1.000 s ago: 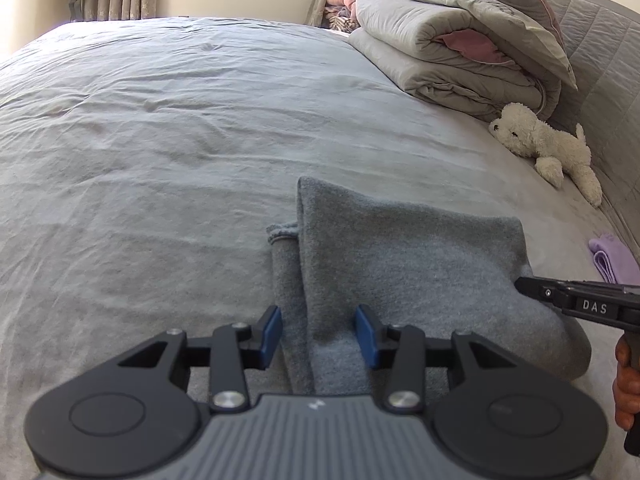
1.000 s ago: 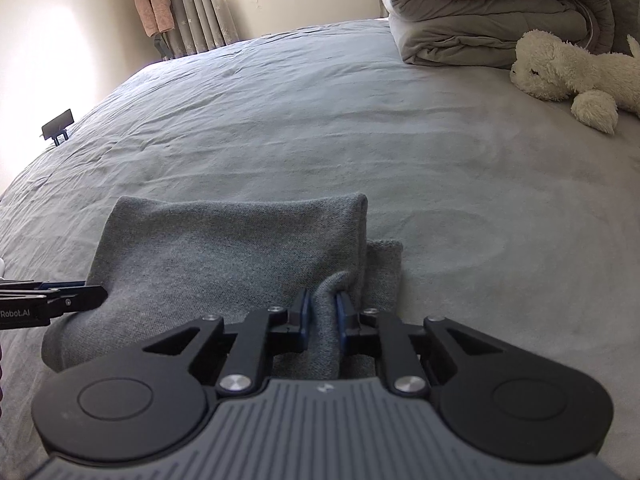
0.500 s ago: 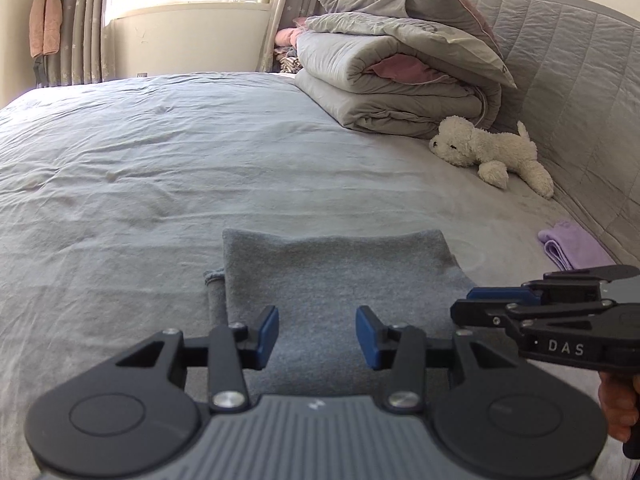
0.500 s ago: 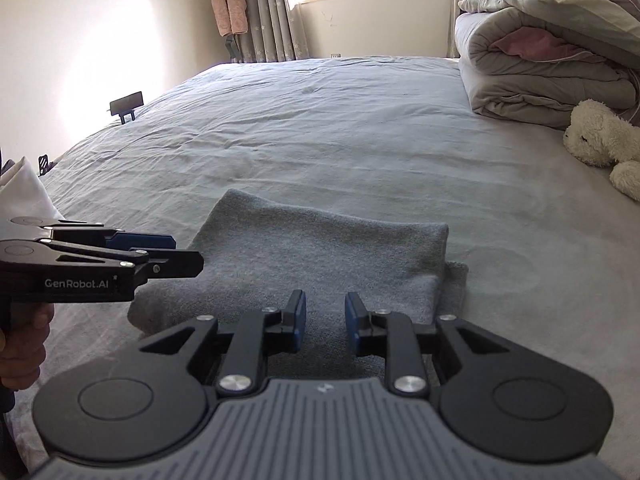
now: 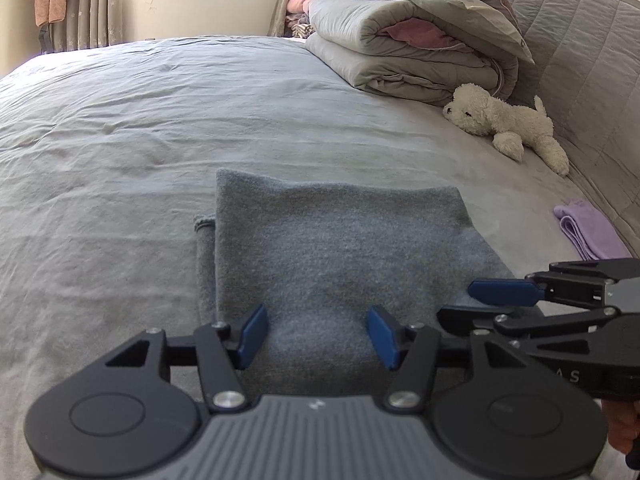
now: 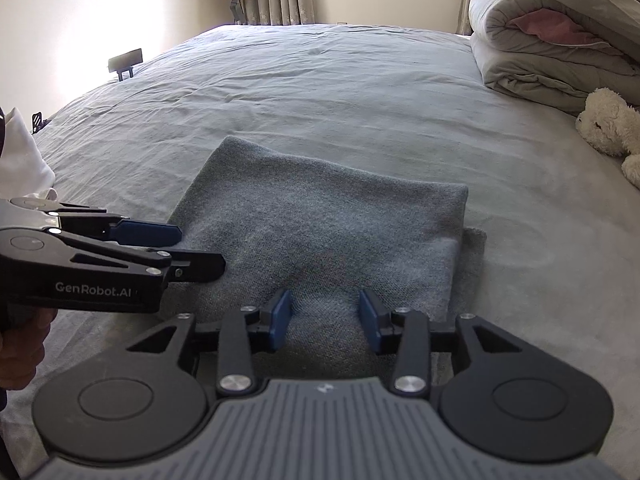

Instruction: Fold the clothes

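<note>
A grey knit garment (image 5: 332, 248) lies folded flat on the bed, with a narrow under-layer edge (image 5: 204, 264) showing on its left side; the right wrist view has it too (image 6: 320, 232). My left gripper (image 5: 316, 334) hovers over its near edge, jaws opening, nothing between the pads. My right gripper (image 6: 325, 322) hovers over the near edge too, jaws opening and empty. Each gripper shows sideways in the other's view: the right gripper (image 5: 480, 304) at the garment's right, the left gripper (image 6: 192, 248) at its left.
The grey bed sheet (image 5: 120, 140) spreads wide to the left and far side. A folded duvet pile (image 5: 412, 48) and a white plush dog (image 5: 504, 124) sit at the headboard side. A folded lilac cloth (image 5: 588, 232) lies to the right. A white cloth (image 6: 20, 160) sits at the left.
The right gripper let go of the garment's corner fold and opened. Both grippers drew back from the garment, and the left jaws widened. The garment now lies flat.
</note>
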The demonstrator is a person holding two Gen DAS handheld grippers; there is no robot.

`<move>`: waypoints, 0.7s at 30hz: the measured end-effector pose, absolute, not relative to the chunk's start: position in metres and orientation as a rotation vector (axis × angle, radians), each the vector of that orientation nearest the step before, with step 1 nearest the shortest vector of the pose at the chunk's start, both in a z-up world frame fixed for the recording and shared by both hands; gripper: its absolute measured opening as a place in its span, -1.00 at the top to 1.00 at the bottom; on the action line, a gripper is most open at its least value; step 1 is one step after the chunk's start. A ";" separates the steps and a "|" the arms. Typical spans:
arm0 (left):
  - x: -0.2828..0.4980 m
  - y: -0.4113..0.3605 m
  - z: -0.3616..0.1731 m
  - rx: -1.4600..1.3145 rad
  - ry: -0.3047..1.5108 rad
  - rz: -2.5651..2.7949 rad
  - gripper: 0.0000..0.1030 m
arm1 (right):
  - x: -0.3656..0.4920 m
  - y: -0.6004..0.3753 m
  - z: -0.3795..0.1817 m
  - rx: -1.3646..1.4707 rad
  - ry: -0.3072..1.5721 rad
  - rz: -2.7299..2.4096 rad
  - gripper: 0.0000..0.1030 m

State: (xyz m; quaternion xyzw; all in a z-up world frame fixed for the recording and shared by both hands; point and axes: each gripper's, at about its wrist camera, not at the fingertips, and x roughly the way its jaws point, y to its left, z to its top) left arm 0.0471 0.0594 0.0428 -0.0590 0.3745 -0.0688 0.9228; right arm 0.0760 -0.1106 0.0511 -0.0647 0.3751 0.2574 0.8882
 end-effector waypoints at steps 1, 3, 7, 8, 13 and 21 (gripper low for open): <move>0.047 0.059 0.041 -0.123 0.772 -0.140 -0.13 | 0.076 -0.110 0.049 -0.139 0.781 0.534 0.15; 0.047 0.058 0.040 -0.117 0.773 -0.135 -0.13 | 0.077 -0.109 0.047 -0.147 0.780 0.532 0.13; 0.048 0.055 0.037 -0.116 0.775 -0.128 -0.16 | 0.077 -0.105 0.043 -0.168 0.772 0.530 0.09; 0.048 0.056 0.037 -0.118 0.775 -0.129 -0.16 | 0.077 -0.105 0.043 -0.172 0.770 0.529 0.08; 0.048 0.059 0.038 -0.135 0.780 -0.133 -0.16 | 0.076 -0.107 0.048 -0.178 0.755 0.536 0.06; 0.050 0.059 0.037 -0.144 0.785 -0.133 -0.17 | 0.071 -0.112 0.063 -0.161 0.747 0.554 0.05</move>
